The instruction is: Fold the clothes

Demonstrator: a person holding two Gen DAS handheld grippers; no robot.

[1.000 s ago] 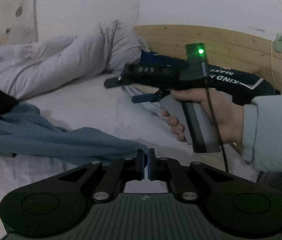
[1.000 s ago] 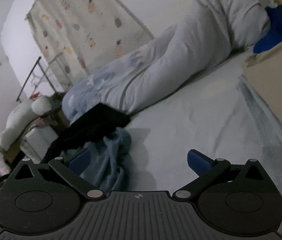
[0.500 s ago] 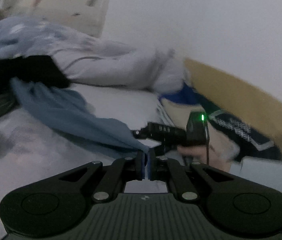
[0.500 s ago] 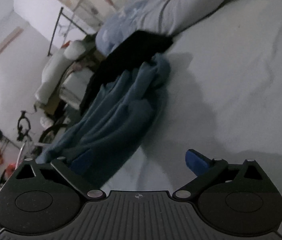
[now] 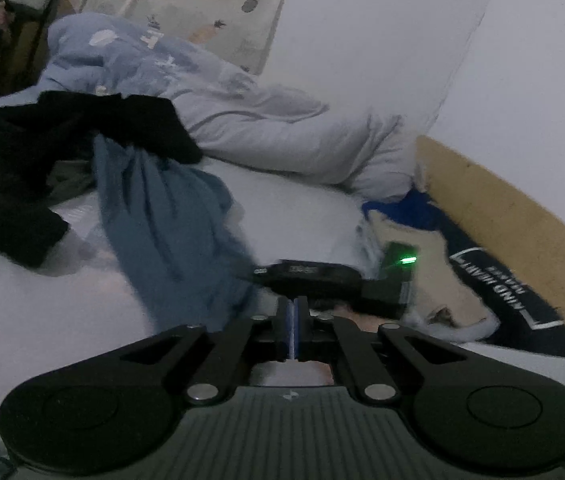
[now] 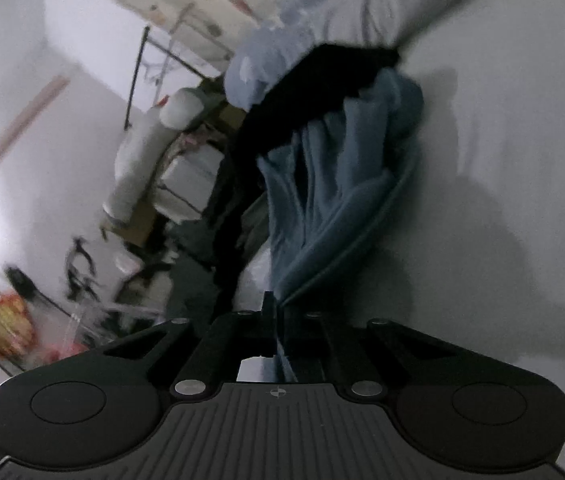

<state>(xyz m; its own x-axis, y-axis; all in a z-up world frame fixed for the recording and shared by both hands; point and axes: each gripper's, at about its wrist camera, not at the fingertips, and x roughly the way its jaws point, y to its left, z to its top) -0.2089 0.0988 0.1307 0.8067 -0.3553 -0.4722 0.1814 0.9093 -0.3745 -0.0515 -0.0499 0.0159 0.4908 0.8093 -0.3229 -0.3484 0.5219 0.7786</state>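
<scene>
The blue garment (image 5: 170, 224) lies on the bed (image 5: 302, 216) as a long strip running away from both tools, and its far end is tucked under a black garment (image 5: 42, 152). The left tool (image 5: 291, 322) and the right tool (image 6: 276, 320) are each pinched together on the near end of the blue cloth, so both are about equally close. It is dim and blurry, and I cannot tell which part of the garment each tool holds.

Garment (image 5: 170, 232): slate blue. Second garment (image 5: 14, 168): black. Duvet (image 5: 210, 92): pale blue, white motifs. Bed sheet (image 5: 298, 216): white. Curtain (image 5: 202, 4): cream, apparently fruit-printed. Headboard (image 5: 522, 216): light wood. Pad lining (image 5: 291, 332) between left jaws: blue.
</scene>
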